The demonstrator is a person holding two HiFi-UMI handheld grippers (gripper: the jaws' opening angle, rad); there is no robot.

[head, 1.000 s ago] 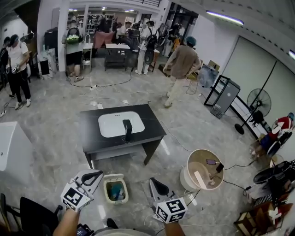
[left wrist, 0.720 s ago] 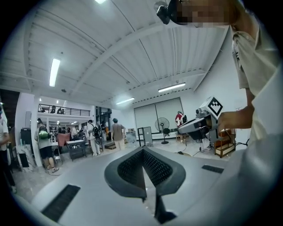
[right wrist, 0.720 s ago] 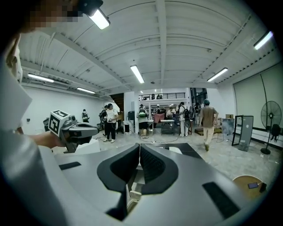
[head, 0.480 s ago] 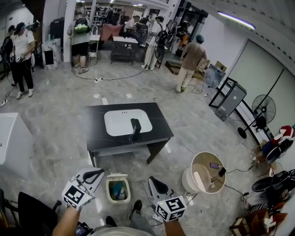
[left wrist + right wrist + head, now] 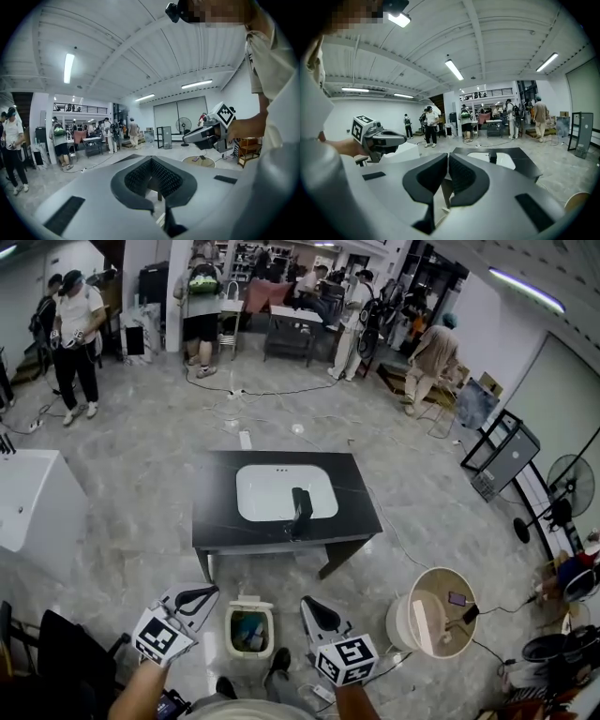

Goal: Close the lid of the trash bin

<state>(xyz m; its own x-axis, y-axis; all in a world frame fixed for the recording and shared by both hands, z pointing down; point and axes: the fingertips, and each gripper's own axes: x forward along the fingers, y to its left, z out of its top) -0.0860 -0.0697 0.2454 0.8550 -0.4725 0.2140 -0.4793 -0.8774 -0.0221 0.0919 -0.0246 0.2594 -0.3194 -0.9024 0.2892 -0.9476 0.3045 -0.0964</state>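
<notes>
Grey marbled floor [image 5: 122,442] all round, with several people standing far off at 12 o'clock.

At the centre of the head view, black table [image 5: 352,512], with a white sink basin [image 5: 267,491] sunk into its top and a dark faucet [image 5: 300,507] upright at the basin's 5 o'clock edge.

At 9 o'clock from the table and well apart from it, white block-shaped unit [image 5: 33,517].

At 4 o'clock from the table, round tub [image 5: 398,620] on the floor, pale inside, small items lying in it.

At 6 o'clock from the table, just past its near edge, cream trash bin [image 5: 232,634] on the floor. Lid [image 5: 249,602] not closed: raised at the bin's 12 o'clock side, mouth open, bluish contents showing inside.

At 9 o'clock of the bin, near but apart from it, left gripper [image 5: 208,594], tip pointing toward 1 o'clock. Fingers brought together at the tips, holding nothing.

At 3 o'clock of the bin, also apart from it, right gripper [image 5: 309,607], tip pointing toward 11 o'clock. Fingers pressed close with only a thin slit between, holding nothing.
</notes>
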